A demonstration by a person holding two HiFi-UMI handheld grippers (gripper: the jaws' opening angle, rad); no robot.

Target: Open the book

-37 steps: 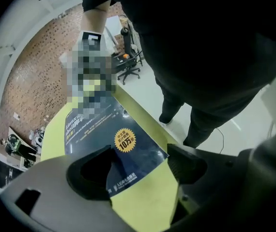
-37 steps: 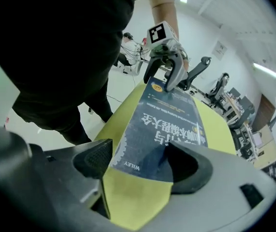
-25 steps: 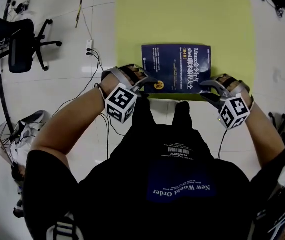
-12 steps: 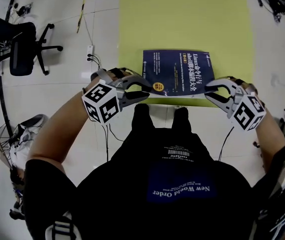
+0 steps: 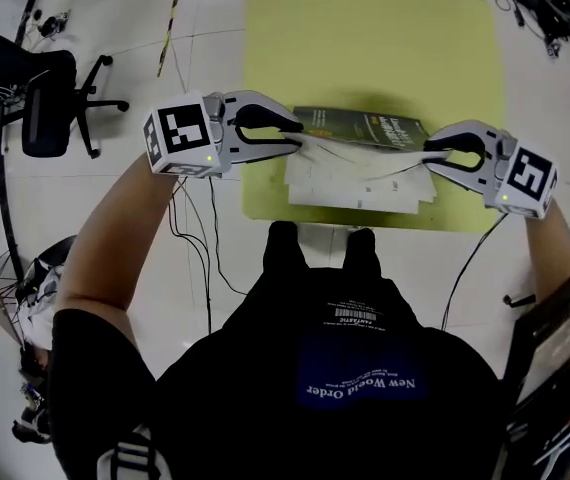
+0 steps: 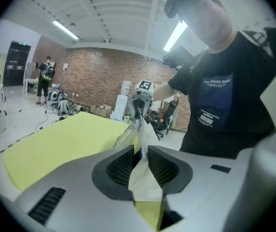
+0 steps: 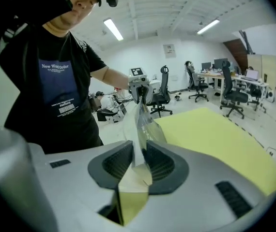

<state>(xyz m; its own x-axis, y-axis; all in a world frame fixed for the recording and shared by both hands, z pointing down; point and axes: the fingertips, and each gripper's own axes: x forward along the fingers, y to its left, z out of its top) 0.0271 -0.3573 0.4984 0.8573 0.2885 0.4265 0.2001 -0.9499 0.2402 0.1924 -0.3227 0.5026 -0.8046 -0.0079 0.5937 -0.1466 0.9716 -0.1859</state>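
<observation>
The left gripper (image 5: 300, 138) and right gripper (image 5: 431, 154), their fingers (image 6: 121, 167) just closed tight, pinch the book's (image 5: 365, 126) opposite side edges, holding it above the yellow mat's (image 5: 365, 38) near edge.

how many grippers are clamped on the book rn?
2. The left gripper pinches the lifted cover of the book at its left corner, the right gripper at its right corner; both have just closed their jaws on it.

A glossy white tiled floor (image 5: 115, 298) carried a large yellow-green mat (image 5: 365, 38). A black office chair (image 5: 45, 108) stood to the left. One wall was red brick (image 6: 104, 76), another plain white (image 7: 176, 52). Strip lights (image 6: 63, 29) ran along the ceiling, and desks with more chairs (image 7: 230, 88) stood in the distance.
</observation>
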